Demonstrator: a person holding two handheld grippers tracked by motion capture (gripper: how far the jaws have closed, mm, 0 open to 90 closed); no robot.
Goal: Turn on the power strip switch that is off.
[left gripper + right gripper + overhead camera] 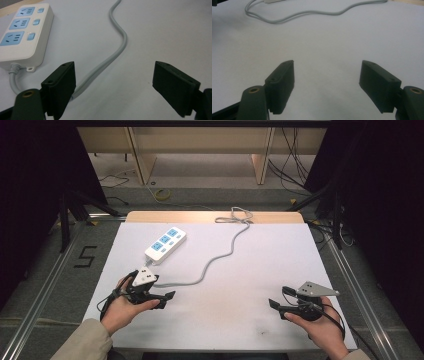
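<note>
On white table (235,315), near-left, left gripper (166,300) sits low with jaws spread wide, nothing held. Power strip (165,244) lies far-left of centre, just beyond that gripper, three blue sockets up, switches beside them. Its grey cord (220,255) leaves the strip's near end, loops toward the left gripper, then snakes right and far to the table's far edge, where it bunches up.

Left gripper view: strip (23,37) at upper left, cord (117,50) running down the frame and passing just beside or under the left jaw; touching or not, cannot tell. Cord is not between the pads.

Near-right, right gripper (278,309) is also wide apart, empty, well apart from strip and cord. Right gripper view: bare table (324,50) ahead, cord (312,12) far off at top.

Step judged: start or approach phase, left gripper lining up on cord or strip, no grasp yet. Right gripper idle.

Next move likely calls for left gripper to shift a bit so the cord or the strip's near end lies centred between the jaws, then lower and close. Cord is thin and round, may slip out unless the pads close squarely. Strip body is broad; whether it fits the jaw spread, cannot tell.
</note>
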